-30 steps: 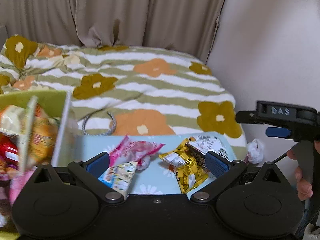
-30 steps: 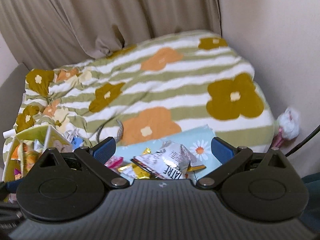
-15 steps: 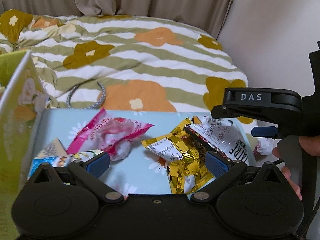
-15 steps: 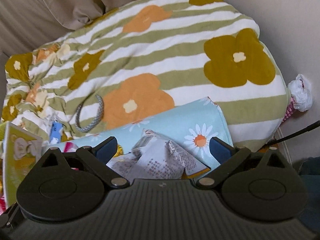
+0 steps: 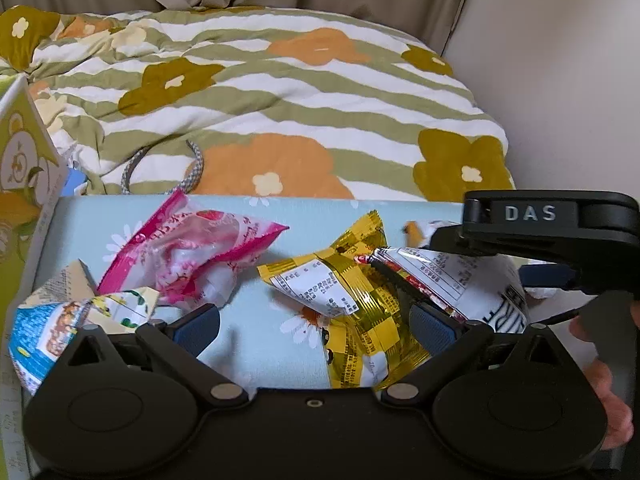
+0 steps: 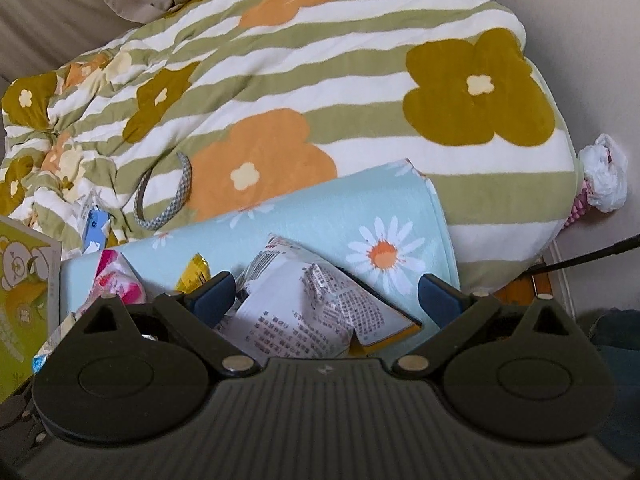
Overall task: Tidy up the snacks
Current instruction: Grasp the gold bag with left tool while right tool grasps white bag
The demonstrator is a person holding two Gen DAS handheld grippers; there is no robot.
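Four crinkled foil snack packets strewn on a soft pale-blue daisy-print pad [image 5: 248, 364]: glossy pink packet [image 5: 192, 260] at left-centre, creased gold checked packet [image 5: 352, 312] just beside it, white printed packet [image 6: 304, 312] overlapping the gold one's right edge, and a blue-and-cream packet [image 5: 52, 324] at the pad's left end. Left gripper [image 5: 316, 326] spread wide above the pad, blue fingertip pads flanking the gold packet, gripping nothing. Right gripper [image 6: 326, 296] likewise spread wide, straddling the white packet, nothing pinched. Stiff green cardboard box [image 6: 20, 288] with a bear print hard against the pad's left end. Behind, a puffy quilted floral-striped comforter [image 5: 280, 112], a woven grey cord [image 6: 176, 196] looped on it.
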